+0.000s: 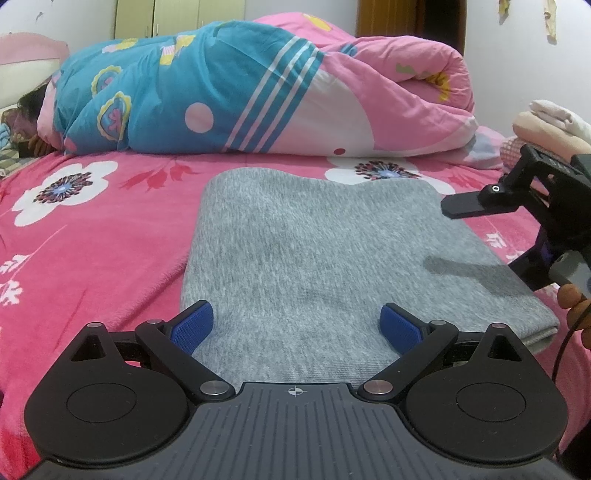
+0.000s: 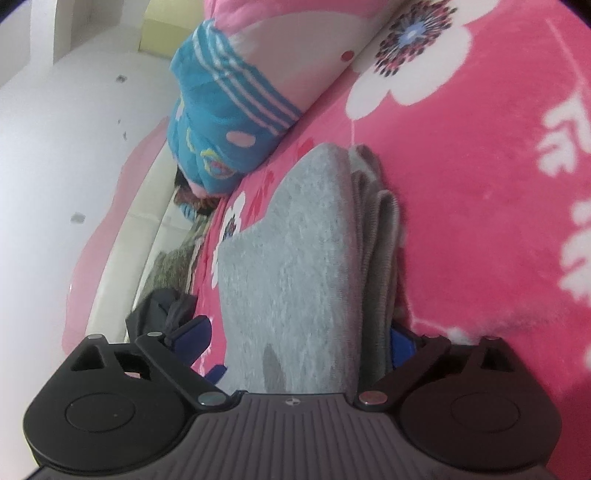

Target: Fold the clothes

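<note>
one folded grey garment [image 1: 317, 258] on one pink flowered bedspread [image 1: 92, 229], one rolled quilt [image 1: 258, 92] behind it, one small stack of folded cloths [image 1: 550, 125] at the right edge, two grippers: left gripper [image 1: 297, 325], right gripper [image 1: 480, 203]

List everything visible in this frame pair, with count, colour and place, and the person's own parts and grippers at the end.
folded garment: one, grey, flat on the bed, centre
bed cover: one, pink with white flowers, under the garment
quilt: one, teal and pink, bundled behind the garment
stacked cloths: a few, cream and white, far right edge
wardrobe: one, pale yellow, back wall
dark cloth: one, at the bed's far side
left gripper: black, blue pads, open above the garment's near edge
right gripper: black, open, straddling the garment's side edge
hand: one, holding the right gripper
</note>
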Tool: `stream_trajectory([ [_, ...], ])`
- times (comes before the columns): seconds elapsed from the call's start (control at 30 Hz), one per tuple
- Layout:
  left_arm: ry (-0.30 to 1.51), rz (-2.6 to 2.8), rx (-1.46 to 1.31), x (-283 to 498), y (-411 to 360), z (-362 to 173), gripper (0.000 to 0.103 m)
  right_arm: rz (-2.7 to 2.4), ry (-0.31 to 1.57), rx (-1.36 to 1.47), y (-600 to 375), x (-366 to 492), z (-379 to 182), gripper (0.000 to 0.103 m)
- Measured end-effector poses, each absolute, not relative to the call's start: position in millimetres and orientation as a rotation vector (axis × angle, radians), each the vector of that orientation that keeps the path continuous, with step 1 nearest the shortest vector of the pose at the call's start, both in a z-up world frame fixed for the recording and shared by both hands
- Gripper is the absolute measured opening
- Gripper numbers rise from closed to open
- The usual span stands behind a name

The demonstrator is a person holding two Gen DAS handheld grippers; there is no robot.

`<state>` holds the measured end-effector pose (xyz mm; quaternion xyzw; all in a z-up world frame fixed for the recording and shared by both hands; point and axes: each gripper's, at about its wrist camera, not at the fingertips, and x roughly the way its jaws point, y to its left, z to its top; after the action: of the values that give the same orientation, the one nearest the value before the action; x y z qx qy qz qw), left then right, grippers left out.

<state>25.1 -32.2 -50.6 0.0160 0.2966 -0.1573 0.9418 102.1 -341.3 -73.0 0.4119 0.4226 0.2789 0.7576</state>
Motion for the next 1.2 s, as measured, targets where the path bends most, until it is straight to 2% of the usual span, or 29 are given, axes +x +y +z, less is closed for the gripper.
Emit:
stream_trajectory([
  [0.6,0.595,-0.372,-0.005,30,-23,-54,0.100,0.732,0.983,0.792,-327,115,-74,0.096],
  [0.7,0.594,-0.384,-0.022,30,-19,-53,0.100,0.716,0.993,0.743,-325,113,-72,0.086],
  [0.77,0.603,-0.394,-0.056,31,-15,-49,0.099,0.700,0.998,0.746,-331,112,-75,0.067],
  [0.83,0.604,-0.405,-0.088,32,-10,-44,0.099,0.684,1.004,0.771,-339,111,-80,0.059],
  [1.03,0.573,-0.414,-0.189,34,9,-28,0.099,0.681,0.992,0.764,-339,110,-81,0.057],
  [1.2,0.623,-0.388,-0.280,49,26,-29,0.099,0.679,0.988,0.760,-338,109,-80,0.057],
])
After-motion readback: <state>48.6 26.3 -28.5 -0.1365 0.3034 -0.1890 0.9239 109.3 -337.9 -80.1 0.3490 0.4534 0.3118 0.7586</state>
